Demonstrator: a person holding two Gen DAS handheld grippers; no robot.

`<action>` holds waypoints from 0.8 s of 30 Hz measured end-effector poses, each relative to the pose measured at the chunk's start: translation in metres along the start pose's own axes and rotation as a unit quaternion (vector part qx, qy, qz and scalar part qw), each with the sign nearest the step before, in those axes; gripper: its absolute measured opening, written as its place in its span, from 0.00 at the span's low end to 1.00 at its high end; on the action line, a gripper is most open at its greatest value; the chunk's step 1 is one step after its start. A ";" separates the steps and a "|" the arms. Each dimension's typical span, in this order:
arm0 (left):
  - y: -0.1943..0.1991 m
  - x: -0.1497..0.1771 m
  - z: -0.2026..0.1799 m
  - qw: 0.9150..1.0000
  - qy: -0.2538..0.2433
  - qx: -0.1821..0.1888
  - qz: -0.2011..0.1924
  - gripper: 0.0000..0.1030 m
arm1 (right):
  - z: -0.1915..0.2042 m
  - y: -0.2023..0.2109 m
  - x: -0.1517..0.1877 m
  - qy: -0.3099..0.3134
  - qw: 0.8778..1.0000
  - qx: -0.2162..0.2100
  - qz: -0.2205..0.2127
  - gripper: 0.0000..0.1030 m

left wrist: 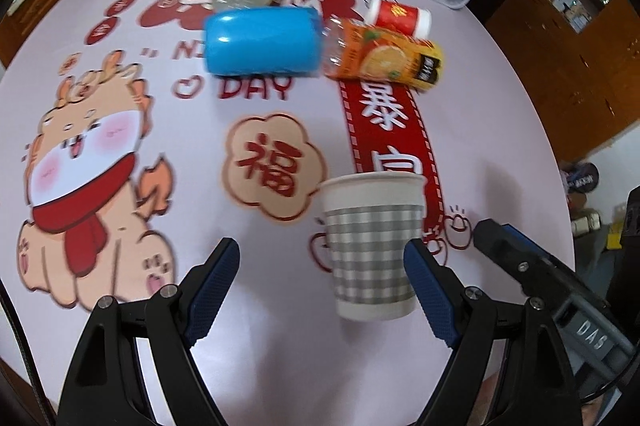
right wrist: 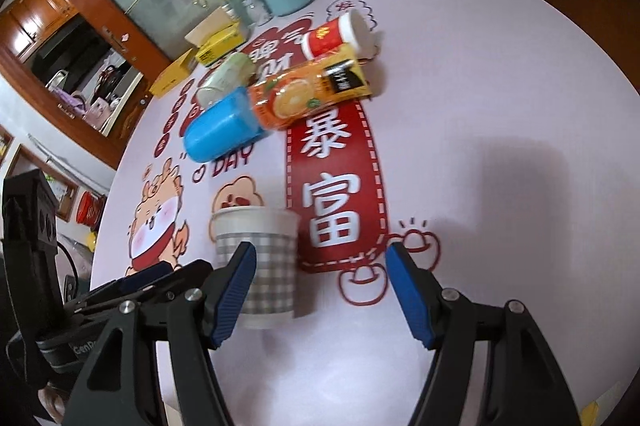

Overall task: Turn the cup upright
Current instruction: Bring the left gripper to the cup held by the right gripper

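We see the checked paper cup [left wrist: 372,246] standing upright, mouth up, on the printed tablecloth [left wrist: 168,130]. Our left gripper [left wrist: 322,290] and right gripper [right wrist: 322,290] both gape, holding nothing (cup at two o'clock from the left, ten o'clock from the right).

Motion blur smears the orange juice bottle [left wrist: 384,56]; the right finger [left wrist: 430,294] hides the checked cup's [left wrist: 372,246] lower edge
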State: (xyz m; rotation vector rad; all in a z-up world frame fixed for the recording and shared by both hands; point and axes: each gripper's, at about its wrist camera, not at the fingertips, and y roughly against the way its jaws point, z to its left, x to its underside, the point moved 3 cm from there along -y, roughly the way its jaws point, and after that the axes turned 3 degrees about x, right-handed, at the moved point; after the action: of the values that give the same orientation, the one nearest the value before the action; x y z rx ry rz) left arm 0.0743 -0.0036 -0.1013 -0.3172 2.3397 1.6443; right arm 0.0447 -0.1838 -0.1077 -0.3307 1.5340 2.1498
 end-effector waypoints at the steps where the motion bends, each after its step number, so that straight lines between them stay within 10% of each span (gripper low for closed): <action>1: -0.004 -0.002 -0.003 1.000 -0.001 0.004 0.005 0.80 | -0.002 -0.001 0.001 -0.001 1.000 0.004 0.000 0.66; 24: -0.061 -0.025 -0.001 0.987 0.040 0.066 0.143 0.75 | -0.031 -0.017 0.003 -0.035 0.999 0.005 0.022 0.66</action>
State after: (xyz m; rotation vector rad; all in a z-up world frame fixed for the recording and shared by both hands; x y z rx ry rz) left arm 0.1179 -0.0248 -0.1467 -0.0216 2.6420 1.6094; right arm 0.0488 -0.2081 -0.1339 -0.2178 1.5260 2.1628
